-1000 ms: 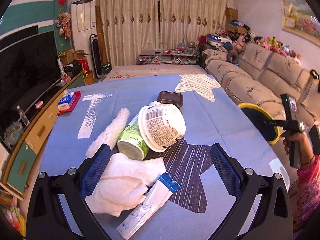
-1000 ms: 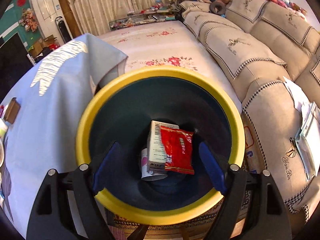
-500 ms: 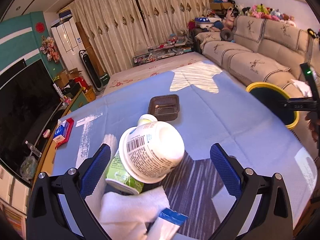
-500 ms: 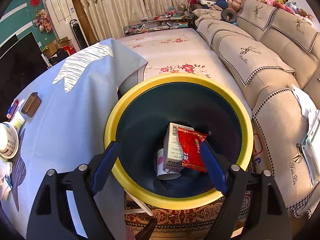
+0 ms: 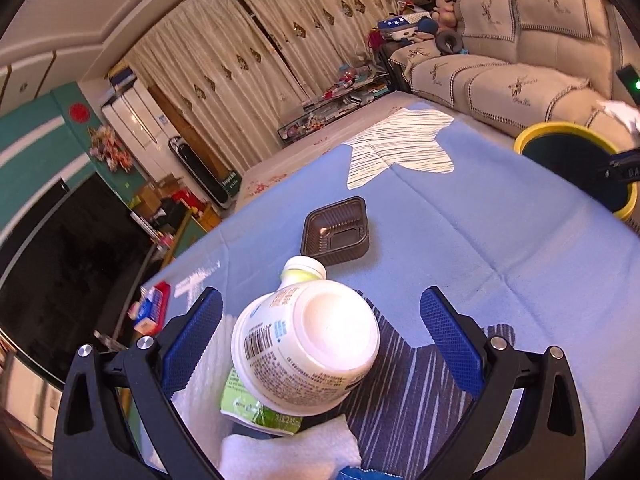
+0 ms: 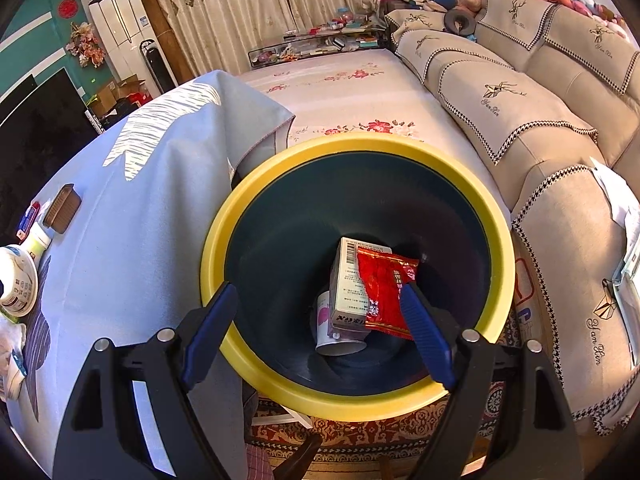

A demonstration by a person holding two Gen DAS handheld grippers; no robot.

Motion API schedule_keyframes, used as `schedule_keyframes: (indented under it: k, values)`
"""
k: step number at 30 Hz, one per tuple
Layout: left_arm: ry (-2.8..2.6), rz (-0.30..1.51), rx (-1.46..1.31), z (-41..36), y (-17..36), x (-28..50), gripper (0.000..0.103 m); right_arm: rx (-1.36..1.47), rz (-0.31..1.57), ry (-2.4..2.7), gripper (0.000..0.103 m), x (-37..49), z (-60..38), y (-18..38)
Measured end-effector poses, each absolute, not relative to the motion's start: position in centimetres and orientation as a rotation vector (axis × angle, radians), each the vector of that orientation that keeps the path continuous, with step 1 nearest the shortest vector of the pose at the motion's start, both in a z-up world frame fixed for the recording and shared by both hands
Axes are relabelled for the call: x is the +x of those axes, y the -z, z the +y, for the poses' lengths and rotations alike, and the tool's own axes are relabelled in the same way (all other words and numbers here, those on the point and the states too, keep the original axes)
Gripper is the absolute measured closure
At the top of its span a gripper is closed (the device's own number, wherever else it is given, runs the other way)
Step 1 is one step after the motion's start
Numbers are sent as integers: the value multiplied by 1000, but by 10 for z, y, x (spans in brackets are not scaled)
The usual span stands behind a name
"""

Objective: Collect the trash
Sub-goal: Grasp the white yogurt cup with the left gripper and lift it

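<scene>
My left gripper (image 5: 320, 320) is open, its fingers on either side of an overturned white paper bowl (image 5: 308, 348) that lies on a green-labelled bottle (image 5: 260, 408). A brown plastic tray (image 5: 336, 232) lies just beyond them on the blue tablecloth. A white towel (image 5: 288, 452) lies at the near edge. My right gripper (image 6: 320, 312) is open and empty above the yellow-rimmed bin (image 6: 216, 248), which holds a red packet (image 6: 384, 288), a white box (image 6: 348, 280) and a cup (image 6: 336, 340). The bin also shows in the left wrist view (image 5: 576, 136).
A beige sofa (image 6: 520, 92) runs along the right. A TV (image 5: 60, 248) and a low cabinet stand left of the table. The blue cloth (image 6: 140, 184) hangs over the table's edge beside the bin. A red and blue pack (image 5: 152, 312) lies at the table's left edge.
My left gripper has moved forward and closer over the bowl and bottle. My right gripper has pulled back and up from the bin, showing more of the table.
</scene>
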State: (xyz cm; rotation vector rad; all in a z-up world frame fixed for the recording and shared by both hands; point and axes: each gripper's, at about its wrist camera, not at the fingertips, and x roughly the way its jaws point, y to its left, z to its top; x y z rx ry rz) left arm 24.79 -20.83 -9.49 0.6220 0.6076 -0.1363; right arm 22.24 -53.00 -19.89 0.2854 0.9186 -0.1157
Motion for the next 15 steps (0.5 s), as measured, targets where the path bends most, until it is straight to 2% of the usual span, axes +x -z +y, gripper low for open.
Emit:
schedule_keyframes:
  k: [4, 10, 12, 14, 15]
  values:
    - [111, 615, 704, -218, 107, 252, 10, 290, 927, 112, 24, 222, -531, 202]
    - [98, 670, 719, -214, 121, 263, 12, 291, 933, 110, 24, 221, -533, 205]
    - [79, 667, 736, -214, 124, 265, 16, 291, 935, 110, 24, 220, -533, 206]
    - [55, 650, 745, -212, 124, 264, 29, 288, 937, 107, 24, 220, -532, 206]
    - [59, 651, 731, -210, 122, 265, 29, 289, 938, 105, 24, 220, -532, 206]
